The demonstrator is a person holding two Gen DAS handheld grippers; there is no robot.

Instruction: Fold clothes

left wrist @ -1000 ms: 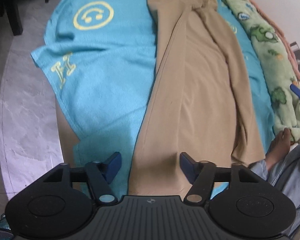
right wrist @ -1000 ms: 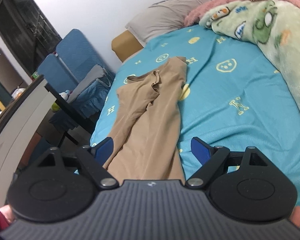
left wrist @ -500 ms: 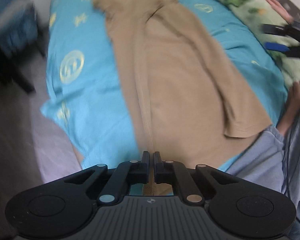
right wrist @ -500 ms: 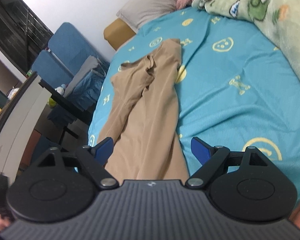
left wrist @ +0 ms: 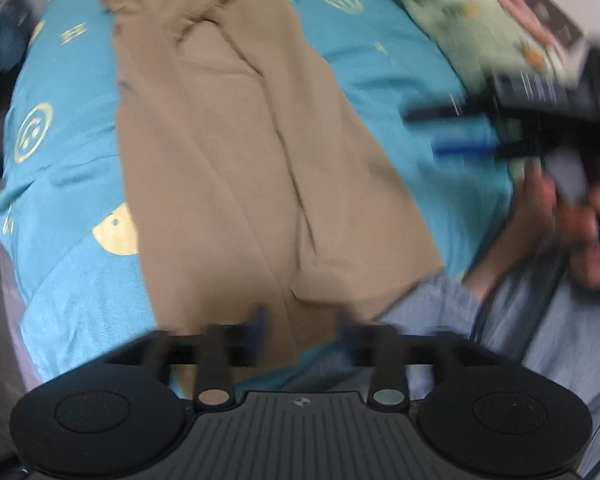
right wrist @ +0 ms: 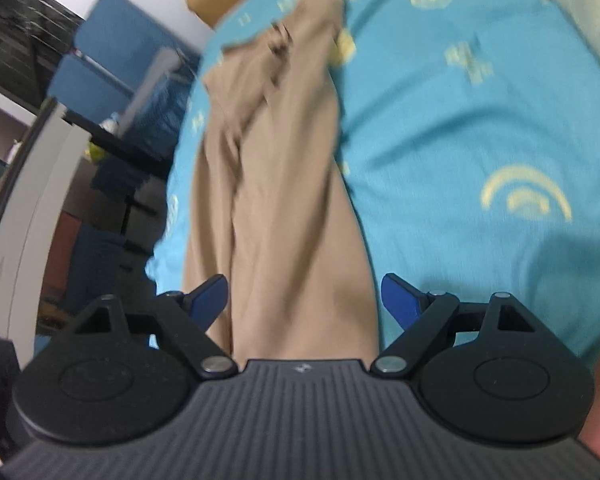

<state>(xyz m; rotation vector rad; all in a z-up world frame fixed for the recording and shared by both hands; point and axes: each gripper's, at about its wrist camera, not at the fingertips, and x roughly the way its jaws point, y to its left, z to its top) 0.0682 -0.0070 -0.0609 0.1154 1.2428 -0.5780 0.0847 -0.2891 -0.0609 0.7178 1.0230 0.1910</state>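
A tan garment [left wrist: 236,160] lies lengthwise on the turquoise bed sheet [left wrist: 68,280], folded along its length with a sleeve laid over it. My left gripper [left wrist: 302,330] hovers over its near hem; its jaws are opening and nothing is between them. In the left wrist view the right gripper [left wrist: 456,132] shows blurred at the right, held by a hand [left wrist: 572,216]. The right gripper [right wrist: 304,298] stands open above the near end of the same garment [right wrist: 284,184], with cloth below the gap but not pinched.
A green patterned blanket [left wrist: 460,24] is heaped along the far right of the bed. The person's grey-blue trouser leg [left wrist: 440,312] rests at the bed's near edge. Blue chairs [right wrist: 112,60] and a dark table stand beside the bed on the left.
My left gripper shut half a second ago and has opened again while shifting over the garment. The right gripper has dipped toward the cloth, staying open.
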